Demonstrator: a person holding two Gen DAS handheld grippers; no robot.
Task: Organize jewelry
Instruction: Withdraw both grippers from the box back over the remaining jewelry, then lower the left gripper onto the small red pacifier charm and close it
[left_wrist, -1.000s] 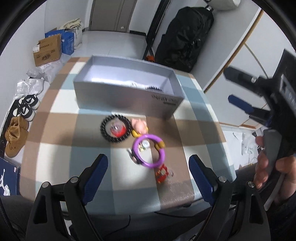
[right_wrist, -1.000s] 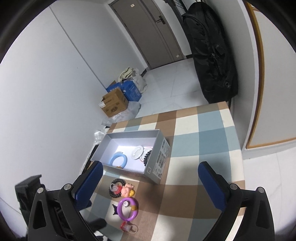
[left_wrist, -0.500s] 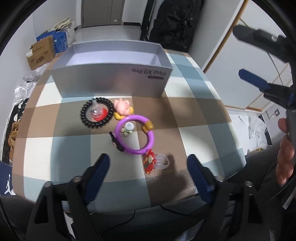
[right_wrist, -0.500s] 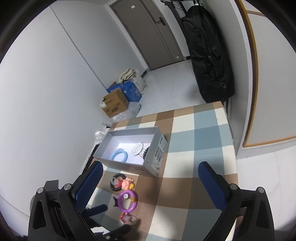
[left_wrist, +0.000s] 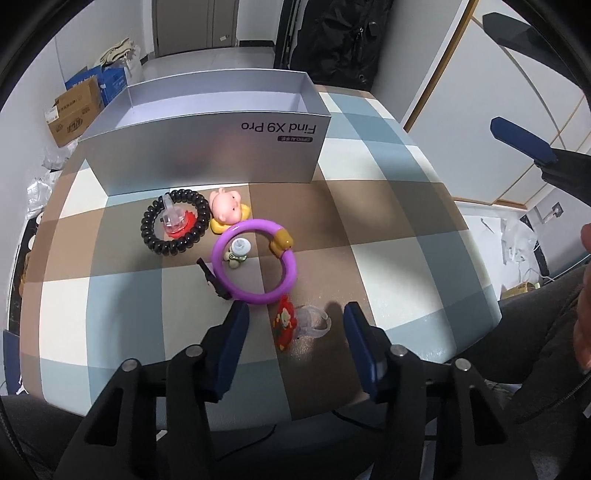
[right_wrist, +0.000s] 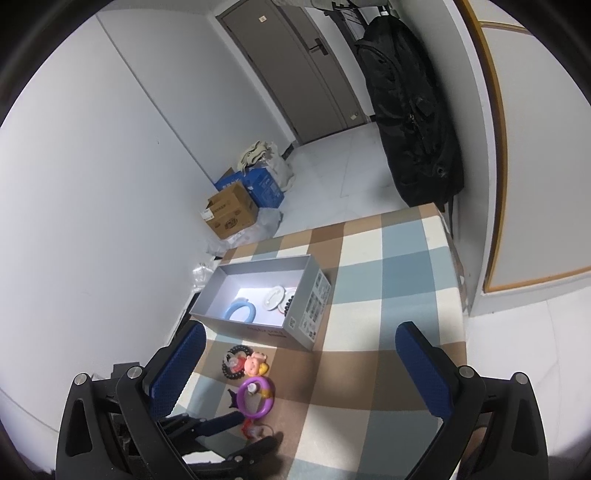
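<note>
Your left gripper (left_wrist: 295, 325) hangs half-open, empty, straddling the red charm (left_wrist: 285, 322); your right gripper (right_wrist: 301, 367) gapes wide, empty.

Purple bangle (left_wrist: 255, 262): glossy smooth plastic. Black coil bracelet (left_wrist: 174, 226): shiny plastic (ribbed). Red charm (left_wrist: 285, 322): glossy, with clear plastic ring. Pig figure (left_wrist: 226, 208): smooth, satin sheen. Box (left_wrist: 207, 155): matt silver card. Counter (left_wrist: 399, 229): matt chequered cloth. Left gripper (left_wrist: 293, 345): matt black plastic, blue textured pads.
</note>
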